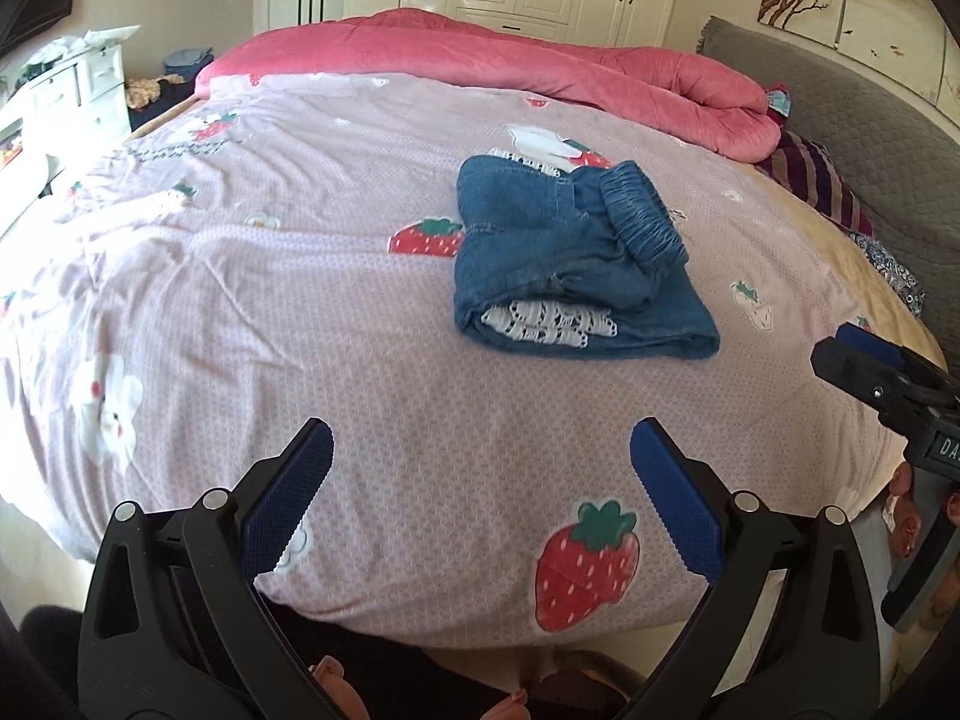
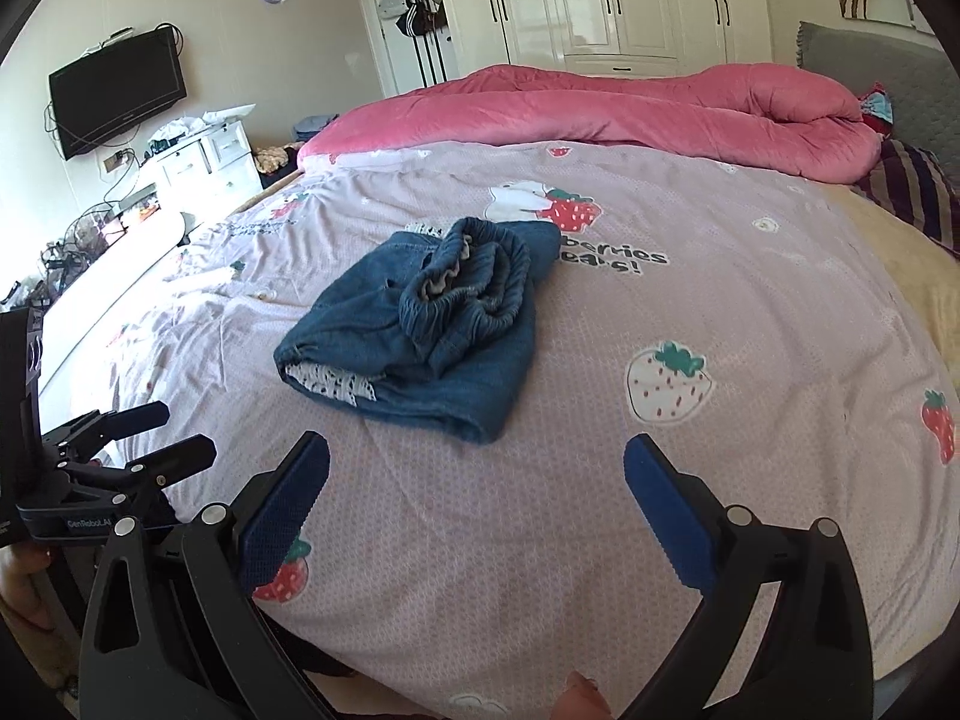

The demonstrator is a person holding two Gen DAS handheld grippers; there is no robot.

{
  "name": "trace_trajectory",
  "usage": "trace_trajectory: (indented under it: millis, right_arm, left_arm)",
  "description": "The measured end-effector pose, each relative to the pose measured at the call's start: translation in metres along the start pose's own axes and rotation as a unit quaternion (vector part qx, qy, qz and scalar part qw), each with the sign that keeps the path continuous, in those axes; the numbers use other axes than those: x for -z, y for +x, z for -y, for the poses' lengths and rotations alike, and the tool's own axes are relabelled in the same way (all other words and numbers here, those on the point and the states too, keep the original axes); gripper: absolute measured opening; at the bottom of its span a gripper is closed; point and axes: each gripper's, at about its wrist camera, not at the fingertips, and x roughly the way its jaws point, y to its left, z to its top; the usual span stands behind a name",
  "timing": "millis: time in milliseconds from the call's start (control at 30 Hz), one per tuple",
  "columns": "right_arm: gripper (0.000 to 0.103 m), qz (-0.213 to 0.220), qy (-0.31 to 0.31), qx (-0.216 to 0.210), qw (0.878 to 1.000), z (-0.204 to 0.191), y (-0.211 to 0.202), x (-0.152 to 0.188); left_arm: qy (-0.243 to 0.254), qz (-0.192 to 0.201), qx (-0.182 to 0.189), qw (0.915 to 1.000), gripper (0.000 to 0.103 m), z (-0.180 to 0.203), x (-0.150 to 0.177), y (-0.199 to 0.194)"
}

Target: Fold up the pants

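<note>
Blue denim pants (image 1: 570, 258) lie folded in a compact bundle on the pink strawberry-print bedsheet (image 1: 300, 300), waistband on top and white lace trim showing at the near edge. They also show in the right wrist view (image 2: 420, 330). My left gripper (image 1: 480, 468) is open and empty, held back over the near edge of the bed, well short of the pants. My right gripper (image 2: 477, 480) is open and empty, also near the bed's front edge. Each gripper shows in the other's view: the right one (image 1: 870, 366) at the far right, the left one (image 2: 162, 438) at the far left.
A rolled pink quilt (image 1: 510, 66) lies along the far side of the bed. A grey headboard (image 1: 852, 120) and striped cloth (image 1: 816, 180) are at the right. White drawers (image 2: 204, 162), a wall TV (image 2: 117, 90) and wardrobes (image 2: 630, 0) stand beyond.
</note>
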Motion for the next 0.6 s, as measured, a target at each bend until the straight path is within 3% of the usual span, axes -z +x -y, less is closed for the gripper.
trace_trajectory:
  millis: [600]
  right_arm:
    - [0.098,-0.004,0.011,0.003,1.000,0.004,-0.001,0.013]
  left_arm:
    - [0.002,0.006,-0.006,1.0000,0.093,0.004,0.005,-0.002]
